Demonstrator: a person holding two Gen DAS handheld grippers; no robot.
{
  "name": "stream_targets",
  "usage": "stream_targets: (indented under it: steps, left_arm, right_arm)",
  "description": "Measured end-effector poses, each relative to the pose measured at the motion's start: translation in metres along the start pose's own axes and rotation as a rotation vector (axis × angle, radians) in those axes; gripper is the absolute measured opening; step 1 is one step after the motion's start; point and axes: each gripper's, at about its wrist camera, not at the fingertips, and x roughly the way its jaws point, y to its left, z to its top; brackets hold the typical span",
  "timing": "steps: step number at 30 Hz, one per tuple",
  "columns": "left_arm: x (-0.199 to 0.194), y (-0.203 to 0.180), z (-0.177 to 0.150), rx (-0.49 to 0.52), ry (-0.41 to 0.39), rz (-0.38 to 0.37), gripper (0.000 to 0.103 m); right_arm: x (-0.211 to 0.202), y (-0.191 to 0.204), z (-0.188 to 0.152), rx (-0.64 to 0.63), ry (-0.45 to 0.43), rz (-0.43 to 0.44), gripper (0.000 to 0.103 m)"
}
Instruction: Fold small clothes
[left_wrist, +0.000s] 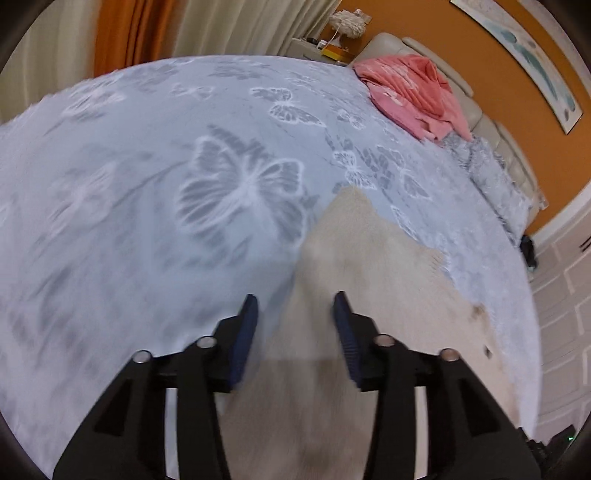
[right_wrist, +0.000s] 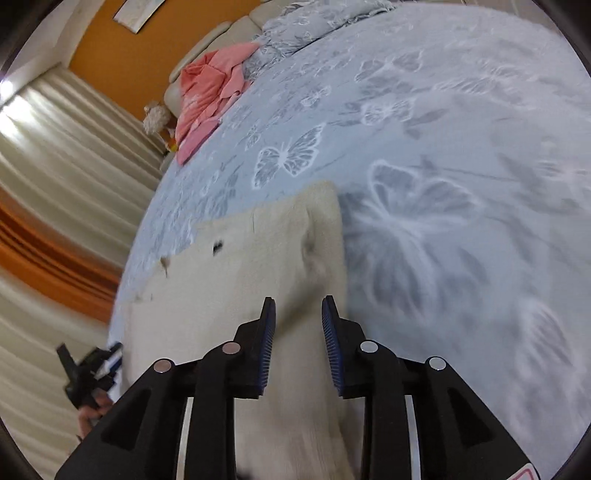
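Nearest, the left gripper (left_wrist: 295, 306) and the right gripper (right_wrist: 298, 310) each hover with jaws partly apart and nothing between them, above the cream fuzzy knitted garment (right_wrist: 258, 266) lying flat on the bed. Around it spreads the pale blue bedspread with grey butterfly prints (left_wrist: 166, 155). Farther off, a crumpled pink garment (left_wrist: 410, 96) lies near the beige padded headboard (left_wrist: 391, 40).

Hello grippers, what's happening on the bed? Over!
Left gripper open, right gripper open, nothing pinched. Cream cloth flat on bedspread. Pink clothes far off, nothing blocking.
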Motion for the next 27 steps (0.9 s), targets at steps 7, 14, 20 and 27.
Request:
stream_targets:
  steps: [7, 14, 20, 27]
  left_arm:
    - [-0.093, 0.051, -0.096, 0.028, 0.208, -0.020, 0.078]
    - [-0.136, 0.084, -0.176, -0.050, 0.277, -0.041, 0.087]
    - [-0.138, 0.082, -0.188, -0.059, 0.279, -0.010, 0.068]
    - [-0.137, 0.117, -0.187, -0.202, 0.329, -0.079, 0.012]
  right_arm:
    - [-0.083, -0.021, -0.109, 0.027, 0.210, -0.061, 0.058]
    - [-0.095, -0.026, -0.208, 0.126, 0.449, -0.045, 0.062]
    - [-0.086, -0.012, -0.209, 0.157, 0.459, -0.002, 0.051]
    - [-0.091, 0.003, -0.216, 0.062, 0.406, -0.039, 0.012]
